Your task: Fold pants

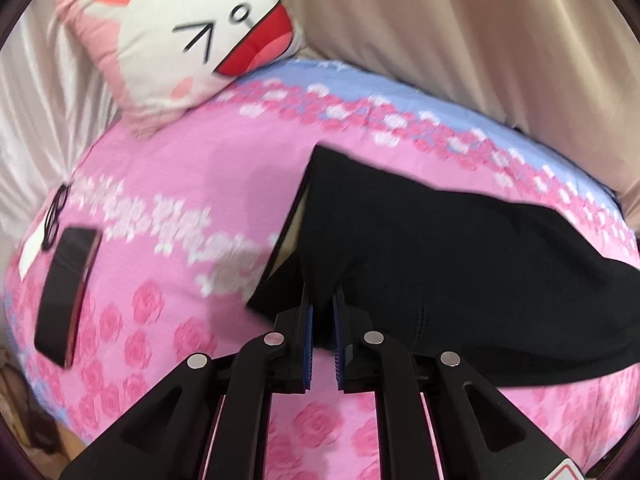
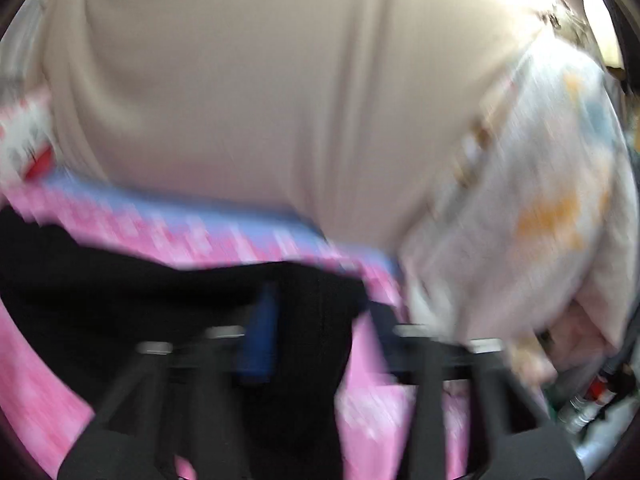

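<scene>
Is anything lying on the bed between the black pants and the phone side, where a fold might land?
Nothing visible. The pants lie on bare pink bedspread; the phone and glasses sit apart at the far left edge. The left gripper already pinches the pants.

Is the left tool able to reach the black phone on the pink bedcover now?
Probably not at once. The left tool is shut on the black fabric pants, so it must let go first. The flat black phone lies apart on the pink rose-print bedcover, with nothing lying between them.
</scene>
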